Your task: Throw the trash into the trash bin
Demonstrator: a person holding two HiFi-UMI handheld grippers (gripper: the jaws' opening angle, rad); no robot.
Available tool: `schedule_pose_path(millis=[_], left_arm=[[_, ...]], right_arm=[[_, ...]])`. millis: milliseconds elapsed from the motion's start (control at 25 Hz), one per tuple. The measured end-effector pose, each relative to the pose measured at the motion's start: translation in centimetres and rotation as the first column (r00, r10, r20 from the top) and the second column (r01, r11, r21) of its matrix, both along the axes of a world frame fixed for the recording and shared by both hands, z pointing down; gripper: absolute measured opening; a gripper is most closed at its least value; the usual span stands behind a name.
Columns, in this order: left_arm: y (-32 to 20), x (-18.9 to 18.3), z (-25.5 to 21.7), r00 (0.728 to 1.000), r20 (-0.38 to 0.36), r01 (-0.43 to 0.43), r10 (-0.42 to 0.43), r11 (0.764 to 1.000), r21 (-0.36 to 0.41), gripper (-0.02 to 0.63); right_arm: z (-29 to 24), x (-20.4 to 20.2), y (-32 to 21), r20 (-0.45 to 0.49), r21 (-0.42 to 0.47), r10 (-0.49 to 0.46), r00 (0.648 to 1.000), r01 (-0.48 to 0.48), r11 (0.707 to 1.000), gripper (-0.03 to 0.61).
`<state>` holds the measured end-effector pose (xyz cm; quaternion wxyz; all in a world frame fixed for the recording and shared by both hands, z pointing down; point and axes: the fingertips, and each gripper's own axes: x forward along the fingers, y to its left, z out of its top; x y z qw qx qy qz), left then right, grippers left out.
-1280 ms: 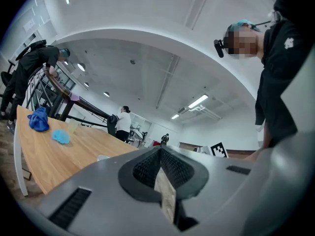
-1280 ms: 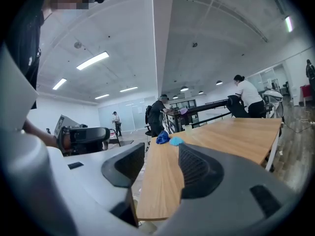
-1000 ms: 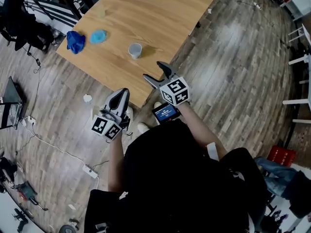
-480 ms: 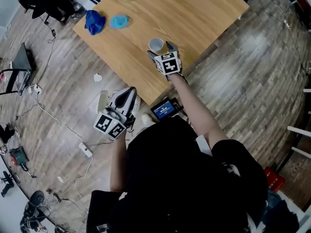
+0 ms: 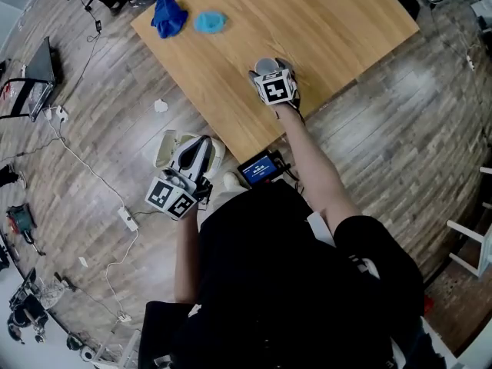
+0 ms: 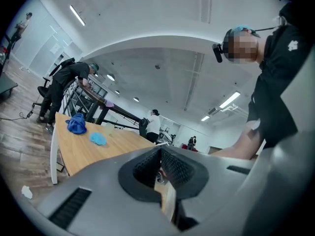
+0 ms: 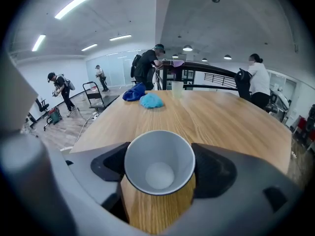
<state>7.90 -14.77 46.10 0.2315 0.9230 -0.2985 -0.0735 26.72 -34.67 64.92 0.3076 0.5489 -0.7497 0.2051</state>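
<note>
The fingers (image 7: 215,171) of the right gripper (image 5: 267,68) are spread wide apart. A white paper cup (image 7: 158,161) is seen standing upright between them, with one finger on each side of it. It cannot be told if the cup is touched. The cup is empty inside and is set on the wooden counter (image 5: 330,21), close to its near edge. Farther back from the cup, a light blue crumpled thing (image 7: 151,100), a dark blue cloth (image 7: 134,92) and a clear cup (image 7: 177,88) are seen on the same counter. The fingers (image 6: 179,168) of the left gripper (image 5: 201,144) are pressed together and nothing is held by them. They are kept well apart from the cup, over the wooden floor (image 5: 100,129), where a small white scrap (image 5: 161,106) is seen.
</note>
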Motion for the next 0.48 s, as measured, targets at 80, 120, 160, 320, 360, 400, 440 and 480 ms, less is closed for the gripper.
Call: schedule_pose_path(millis=[80,120,160,320,360,400,440,480], left_arm=[[-0.1,0.1,0.1,1.0,0.0,-0.005,0.005,1.0,-0.001,0.006],[-0.2,0.3,0.1,1.0,-0.002,-0.007,0.007,1.0,-0.001,0.006],[-0.2,0.5,0.1,1.0,-0.003,-0.008,0.008,1.0,0.0,0.006],[-0.4,0.8,-0.1,1.0,-0.005,0.008,-0.008,1.0,-0.003,0.006],[-0.3,0.8,-0.1,1.0,-0.006,0.021,-0.021,1.0,-0.005,0.006],[-0.2,0.6,-0.1,0.999,-0.008,0.037,-0.038,0.999,-0.007,0.006],[0.0,0.3,-0.1,0.998,-0.011,0.056,-0.056,0.998,-0.008,0.006],[0.2,-0.1,0.0,0.997,-0.012,0.074,-0.074,0.997,-0.009,0.006]], right_arm=[[-0.1,-0.2,0.1,-0.015,-0.006,-0.021,1.0,0.02,1.0,0.373],[-0.2,-0.2,0.1,-0.019,-0.006,-0.029,0.999,0.029,1.0,0.368],[-0.4,-0.3,0.1,-0.021,-0.003,-0.036,0.999,0.036,0.999,0.366],[-1.7,-0.9,-0.2,-0.006,0.024,-0.074,0.997,0.074,0.997,0.362],[-2.1,-1.4,-0.4,0.005,0.031,-0.087,0.996,0.087,0.996,0.362],[-2.4,-2.0,-0.5,0.016,0.036,-0.102,0.995,0.101,0.994,0.362],[-2.7,-2.9,-0.6,0.027,0.041,-0.121,0.992,0.12,0.992,0.362],[-3.0,-4.0,-0.6,0.036,0.047,-0.145,0.989,0.144,0.989,0.362]])
